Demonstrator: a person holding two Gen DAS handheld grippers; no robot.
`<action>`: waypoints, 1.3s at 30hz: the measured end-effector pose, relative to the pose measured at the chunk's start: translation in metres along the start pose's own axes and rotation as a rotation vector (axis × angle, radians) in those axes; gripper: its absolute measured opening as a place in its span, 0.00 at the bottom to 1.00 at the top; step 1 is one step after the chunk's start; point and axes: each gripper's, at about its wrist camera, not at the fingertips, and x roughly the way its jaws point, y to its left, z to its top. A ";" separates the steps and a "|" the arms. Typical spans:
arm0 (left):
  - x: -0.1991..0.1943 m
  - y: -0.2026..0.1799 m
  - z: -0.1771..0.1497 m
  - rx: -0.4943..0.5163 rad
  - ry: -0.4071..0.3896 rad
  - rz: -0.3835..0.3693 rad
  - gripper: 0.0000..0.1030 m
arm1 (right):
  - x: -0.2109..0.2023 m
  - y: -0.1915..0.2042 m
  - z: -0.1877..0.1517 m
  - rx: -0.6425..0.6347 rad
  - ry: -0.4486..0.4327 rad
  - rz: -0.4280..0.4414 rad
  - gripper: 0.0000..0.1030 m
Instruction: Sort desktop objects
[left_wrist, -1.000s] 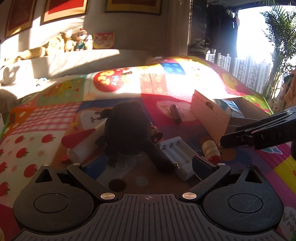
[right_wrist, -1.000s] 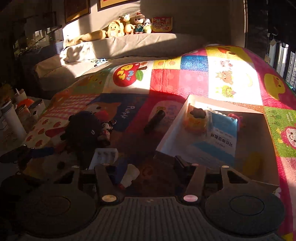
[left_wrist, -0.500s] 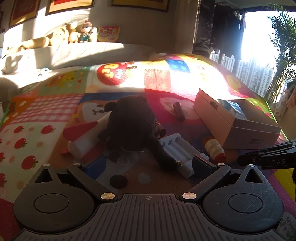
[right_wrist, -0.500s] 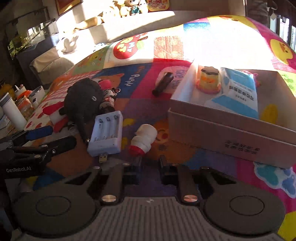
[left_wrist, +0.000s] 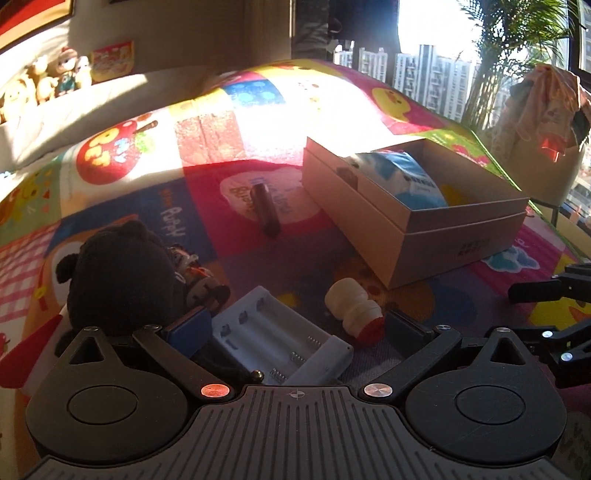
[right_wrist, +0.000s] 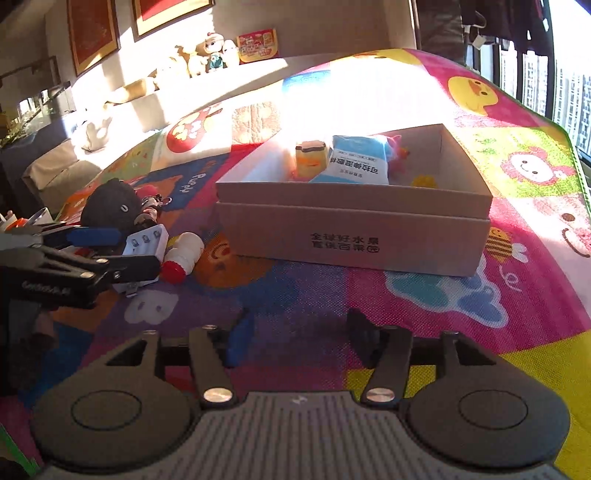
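In the left wrist view, we see our left gripper (left_wrist: 295, 325) wide open around the white plastic battery charger (left_wrist: 280, 339), gripping nothing. It has swung toward the open cardboard box (left_wrist: 436, 236), which now looks closer.

In the right wrist view, our right gripper (right_wrist: 301, 341) has just been opening, with only the mat between its jaws. It has dropped before the box, so the next sorting pick probably falls to the left.

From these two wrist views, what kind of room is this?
Most likely a home living room or play area. A cartoon-print play mat covers the surface, plush toys line a ledge under framed pictures, and a window with a potted palm looks onto apartment towers.
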 end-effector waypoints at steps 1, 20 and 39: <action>0.004 0.003 0.004 -0.004 0.019 -0.002 1.00 | 0.001 0.002 0.001 -0.007 0.004 -0.004 0.70; -0.010 -0.039 -0.016 0.105 0.078 -0.074 1.00 | -0.003 -0.021 0.000 0.138 -0.015 0.020 0.86; -0.050 -0.012 -0.045 -0.067 -0.011 0.066 0.62 | 0.002 -0.009 0.001 0.076 0.013 -0.021 0.91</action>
